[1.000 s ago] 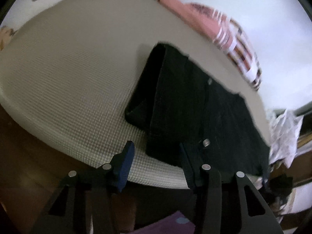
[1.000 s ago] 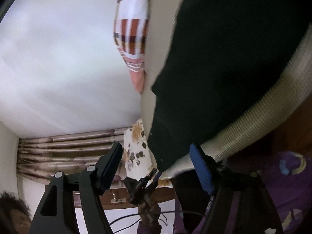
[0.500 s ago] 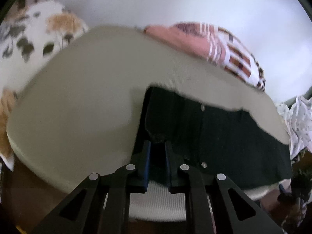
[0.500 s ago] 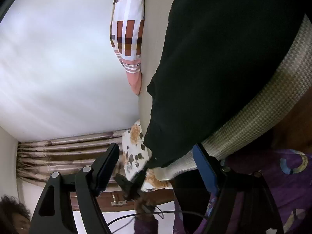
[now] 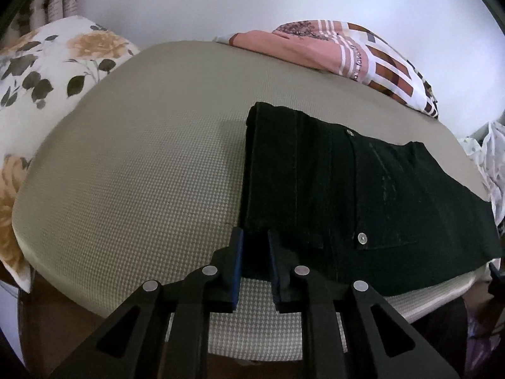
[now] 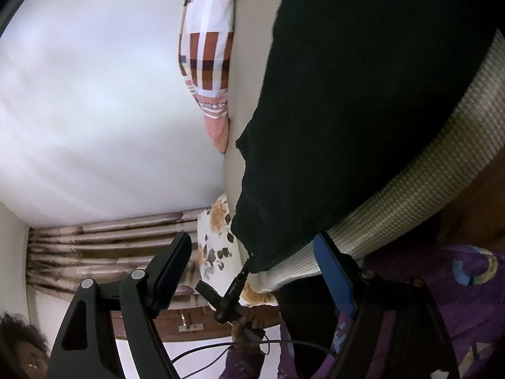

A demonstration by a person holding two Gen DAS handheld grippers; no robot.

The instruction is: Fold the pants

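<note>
Black pants [image 5: 347, 195] lie folded flat on a beige mattress [image 5: 142, 173], a back pocket with rivets facing up. My left gripper [image 5: 255, 246] sits at their near left corner. Its blue pads pinch the black cloth, though the jaws are easing apart a little. The right wrist view is rolled sideways and shows the pants [image 6: 347, 94] from the other end. There my right gripper [image 6: 252, 240] stands open and still widening. The pants' corner shows between its fingers, untouched. The left gripper [image 6: 235, 284] appears small there, clamped on that far corner.
A floral pillow [image 5: 41, 79] lies left of the mattress. A pink and checked pillow [image 5: 347, 53] sits along the white wall behind. The mattress edge [image 6: 410, 195] drops to a wooden frame. Purple clothing [image 6: 457, 300] and curtains [image 6: 110, 246] fill the lower right wrist view.
My left gripper went from open beside the pants' near corner to shut on it, and its view rolled level. My right gripper opened slightly and stayed in place.
</note>
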